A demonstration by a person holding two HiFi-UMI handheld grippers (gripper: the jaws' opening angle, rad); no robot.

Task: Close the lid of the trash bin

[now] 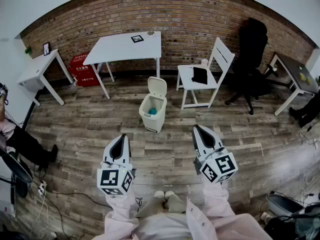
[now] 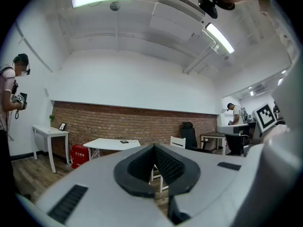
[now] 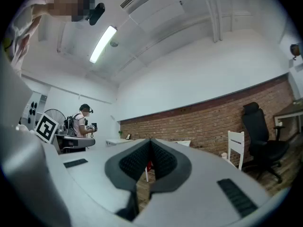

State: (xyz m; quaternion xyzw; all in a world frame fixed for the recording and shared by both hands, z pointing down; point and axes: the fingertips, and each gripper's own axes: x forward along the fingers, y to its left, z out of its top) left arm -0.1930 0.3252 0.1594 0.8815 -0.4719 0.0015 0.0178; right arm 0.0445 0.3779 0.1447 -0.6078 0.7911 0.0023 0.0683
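- Your pale pink sleeves (image 1: 122, 210) fill the bottom of the head view, one forearm reaching forward on each side.
- Your left gripper (image 1: 121, 138) sits low and left of centre, and your right gripper (image 1: 197, 130) low and right of centre. They are held side by side and well apart, roughly level, with both noses pointing ahead across the wooden floor (image 1: 170, 149).
- Each gripper carries its marker cube at the near end, just above your sleeve.
- Ahead of them and between their lines stands the white trash bin (image 1: 149, 121), well apart from both grippers. Its lid (image 1: 157, 86) is tipped up and back, so the bin is open. Something blue-green (image 1: 152, 111) shows inside.
- Behind the bin are a white table (image 1: 127, 46) and a brick wall. A white chair (image 1: 200, 79) stands to its right, with a black office chair (image 1: 250, 49) further right.
- From the left gripper view, the two dark ribbed pads (image 2: 165, 164) meet at the tip: jaws together, nothing gripped. Beyond them you see the white table (image 2: 111, 143) and a red box (image 2: 79, 155) under it.
- From the right gripper view, the pads (image 3: 163, 160) are likewise pressed together and empty. The black office chair (image 3: 260, 136) and white chair (image 3: 235, 145) stand to the right against the brick wall.
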